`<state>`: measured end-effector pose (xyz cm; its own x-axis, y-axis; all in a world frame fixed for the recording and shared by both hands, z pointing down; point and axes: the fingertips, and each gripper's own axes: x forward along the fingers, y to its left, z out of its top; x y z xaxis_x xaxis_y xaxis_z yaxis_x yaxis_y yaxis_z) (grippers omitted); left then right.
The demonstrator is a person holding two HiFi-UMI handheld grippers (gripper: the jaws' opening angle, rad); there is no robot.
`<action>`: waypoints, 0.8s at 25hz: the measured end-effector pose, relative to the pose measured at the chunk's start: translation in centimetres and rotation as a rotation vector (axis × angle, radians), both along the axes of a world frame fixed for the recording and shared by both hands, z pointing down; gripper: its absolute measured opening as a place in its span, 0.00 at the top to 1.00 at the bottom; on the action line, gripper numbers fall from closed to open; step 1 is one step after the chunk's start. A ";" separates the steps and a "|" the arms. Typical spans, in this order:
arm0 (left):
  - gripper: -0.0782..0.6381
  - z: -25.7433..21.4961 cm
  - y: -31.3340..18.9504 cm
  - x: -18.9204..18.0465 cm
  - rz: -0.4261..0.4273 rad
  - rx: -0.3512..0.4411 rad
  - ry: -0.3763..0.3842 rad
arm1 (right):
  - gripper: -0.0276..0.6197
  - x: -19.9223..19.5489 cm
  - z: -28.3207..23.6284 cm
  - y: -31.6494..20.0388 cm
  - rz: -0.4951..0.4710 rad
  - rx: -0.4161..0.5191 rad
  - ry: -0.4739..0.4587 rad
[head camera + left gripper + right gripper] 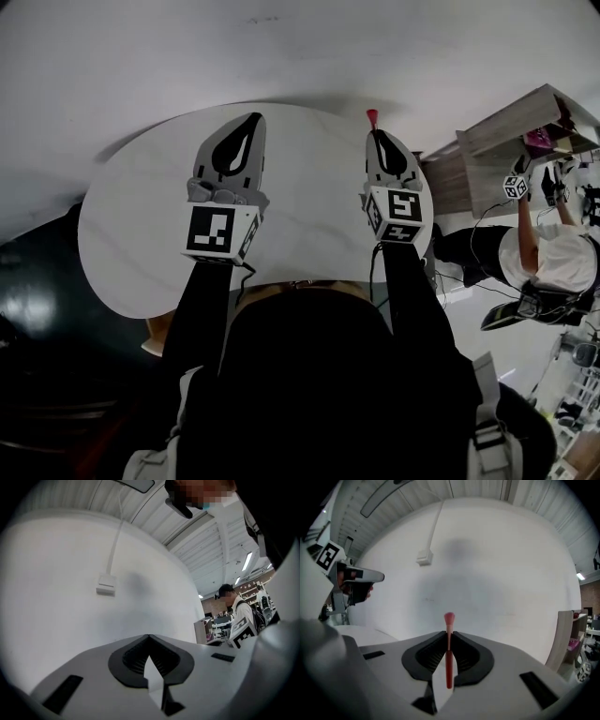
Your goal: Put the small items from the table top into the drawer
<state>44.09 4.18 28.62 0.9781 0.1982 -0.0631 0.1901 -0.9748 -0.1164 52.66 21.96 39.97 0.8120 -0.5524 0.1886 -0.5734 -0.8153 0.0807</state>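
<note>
My right gripper (375, 133) is shut on a thin red brush (371, 116). In the right gripper view the brush (448, 660) stands upright between the pads, its pink tip sticking out past the fingertips of the right gripper (449, 633). My left gripper (254, 118) is held beside it at the same height, over the white round table (141, 211). Its fingertips meet with nothing between them, as the left gripper view shows (149, 636). Both grippers point roughly level toward a plain white wall. No drawer shows in any view.
A wooden shelf unit (502, 141) stands to the right of the table. Beyond it another person (548, 248) in a white shirt works with grippers. A small box with a cable duct (423, 557) hangs on the wall ahead. Dark floor lies at the left.
</note>
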 end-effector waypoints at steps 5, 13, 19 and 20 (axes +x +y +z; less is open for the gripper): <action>0.87 -0.3 0.3 0.5 -0.007 -0.006 -0.001 | 0.86 -0.8 -6.2 0.3 -0.017 0.094 0.185; 0.87 -0.2 0.6 0.4 -0.022 0.003 -0.014 | 0.86 -1.6 -7.8 0.6 -0.025 0.121 0.227; 0.87 0.0 -0.9 -0.4 -0.069 0.008 -0.024 | 0.86 -1.7 -8.7 -1.5 -0.083 0.130 0.228; 0.87 0.1 -1.5 -0.8 -0.087 0.010 -0.028 | 0.86 -1.8 -8.6 -2.2 -0.100 0.134 0.227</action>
